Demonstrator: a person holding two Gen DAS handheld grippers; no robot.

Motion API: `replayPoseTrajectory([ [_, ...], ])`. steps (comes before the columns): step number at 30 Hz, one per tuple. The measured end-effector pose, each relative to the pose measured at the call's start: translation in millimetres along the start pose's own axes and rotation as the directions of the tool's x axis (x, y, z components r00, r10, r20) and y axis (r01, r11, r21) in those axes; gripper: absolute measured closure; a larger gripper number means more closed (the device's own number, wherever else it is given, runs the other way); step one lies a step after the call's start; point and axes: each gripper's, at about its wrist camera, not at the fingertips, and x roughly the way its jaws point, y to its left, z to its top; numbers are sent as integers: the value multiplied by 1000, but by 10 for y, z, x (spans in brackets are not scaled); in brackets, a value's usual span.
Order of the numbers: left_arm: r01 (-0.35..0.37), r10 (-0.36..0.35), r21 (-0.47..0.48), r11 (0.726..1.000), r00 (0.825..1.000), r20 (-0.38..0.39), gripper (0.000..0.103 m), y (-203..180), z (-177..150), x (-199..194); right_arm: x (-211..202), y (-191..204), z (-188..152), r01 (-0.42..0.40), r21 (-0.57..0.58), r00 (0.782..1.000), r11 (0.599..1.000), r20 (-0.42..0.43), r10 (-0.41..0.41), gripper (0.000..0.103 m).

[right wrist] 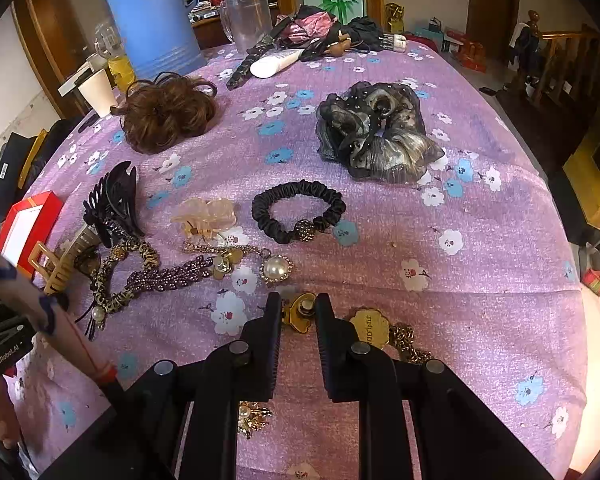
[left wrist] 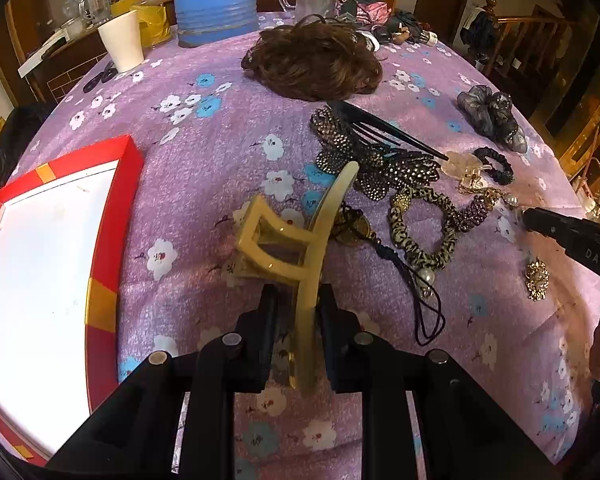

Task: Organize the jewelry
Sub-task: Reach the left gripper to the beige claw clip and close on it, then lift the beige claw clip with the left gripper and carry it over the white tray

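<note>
My left gripper (left wrist: 298, 296) is shut on a beige hair claw (left wrist: 292, 236) and holds it just above the purple flowered cloth; the claw also shows in the right wrist view (right wrist: 60, 264). A red box (left wrist: 116, 216) with a white inside lies to its left. My right gripper (right wrist: 298, 304) has a narrow gap between its jaws, with a gold flower piece (right wrist: 298, 314) between the fingertips; whether it grips it I cannot tell. A gold tag with chain (right wrist: 370, 330) lies beside its right finger.
A pile of jewelry lies left of center: leopard scrunchie (left wrist: 424, 232), rhinestone clip (left wrist: 364, 164), pearl brooch (right wrist: 276, 268), black scrunchie (right wrist: 298, 216). A grey scrunchie (right wrist: 376, 136), brown hairpiece (right wrist: 166, 114), blue thermos (right wrist: 148, 20) and paper cup (left wrist: 122, 40) stand farther back.
</note>
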Motion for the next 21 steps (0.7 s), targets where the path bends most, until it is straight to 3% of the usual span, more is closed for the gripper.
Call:
replayPoseTrajectory([
  [5,-30,30,16,999,1000,6,86,-48,22,21,1,3,7,-4,-3,1000,1000,-3,4,89],
  [7,-27,26,10,1000,1000,14,91,-30,16,12,3,15,11,-16,-5,1000,1000,-3,16,101],
  [21,4,-4,3,1000,999,34,92,1,-42,-89,-19,-67,-2,-35,30,999,999,8,35,100],
])
